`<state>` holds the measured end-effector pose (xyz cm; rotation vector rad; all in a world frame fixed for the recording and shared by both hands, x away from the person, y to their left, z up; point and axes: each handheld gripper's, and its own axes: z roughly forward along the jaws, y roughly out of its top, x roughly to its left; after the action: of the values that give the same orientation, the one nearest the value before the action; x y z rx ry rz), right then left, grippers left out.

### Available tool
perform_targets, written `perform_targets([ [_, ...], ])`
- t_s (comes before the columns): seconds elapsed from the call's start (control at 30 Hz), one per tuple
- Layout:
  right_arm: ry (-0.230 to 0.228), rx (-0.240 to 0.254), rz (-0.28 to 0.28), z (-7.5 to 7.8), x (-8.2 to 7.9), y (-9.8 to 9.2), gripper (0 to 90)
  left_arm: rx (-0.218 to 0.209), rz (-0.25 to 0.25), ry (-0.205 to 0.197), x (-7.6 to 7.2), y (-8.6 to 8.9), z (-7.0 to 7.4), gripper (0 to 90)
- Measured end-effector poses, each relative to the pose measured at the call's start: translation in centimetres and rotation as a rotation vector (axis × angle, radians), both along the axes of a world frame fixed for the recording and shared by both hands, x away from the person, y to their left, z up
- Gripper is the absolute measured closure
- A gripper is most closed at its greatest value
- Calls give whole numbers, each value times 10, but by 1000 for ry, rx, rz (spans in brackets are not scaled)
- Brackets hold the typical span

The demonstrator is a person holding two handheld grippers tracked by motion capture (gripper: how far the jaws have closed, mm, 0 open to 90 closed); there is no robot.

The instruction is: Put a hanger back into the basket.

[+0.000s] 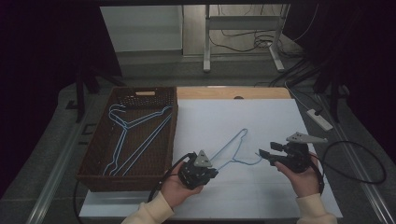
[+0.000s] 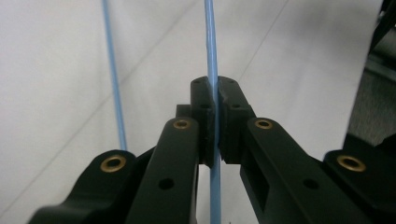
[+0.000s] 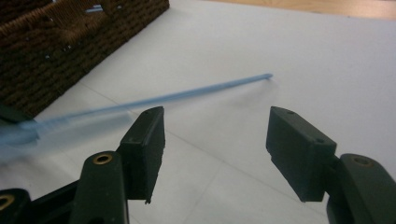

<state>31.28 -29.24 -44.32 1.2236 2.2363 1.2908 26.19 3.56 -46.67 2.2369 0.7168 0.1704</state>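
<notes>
the thin light-blue wire clothes hanger (image 1: 233, 149) lies on the white bench (image 1: 261, 196) between the two claws; the left claw (image 1: 211, 171) is clamped on its wire, while the right claw (image 1: 265, 156) stands apart, empty, just beside the hanger's near end. it looks light, springy and slick, likely to swing or twist from one grip; a hold near a bend seems steadier. left of the left claw, the dark brown woven basket (image 1: 95, 179) holds two more blue hangers (image 1: 135, 137)
</notes>
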Motion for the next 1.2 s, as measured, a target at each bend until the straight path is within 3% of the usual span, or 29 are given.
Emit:
perform_targets([
  [0.27, -9, -37, 32, -17, -9, -8, 379, -75, 10, -47, -10, 15, 28, 867],
  [0.47, -18, -46, 53, -25, -15, -9, 374, -135, 27, -98, -16, 35, 56, 867],
  [0.57, -11, -55, 60, -29, -15, -8, 373, -173, 60, -135, -15, 57, 77, 867],
  [0.77, -5, -68, 76, -33, -15, -3, 356, -211, 139, -175, -10, 97, 101, 867],
  [0.97, -17, -71, 93, -35, -16, 0, 346, -247, 225, -185, -2, 142, 112, 867],
  [1.2, -13, -79, 96, -38, -14, 1, 341, -260, 322, -189, 4, 190, 117, 867],
])
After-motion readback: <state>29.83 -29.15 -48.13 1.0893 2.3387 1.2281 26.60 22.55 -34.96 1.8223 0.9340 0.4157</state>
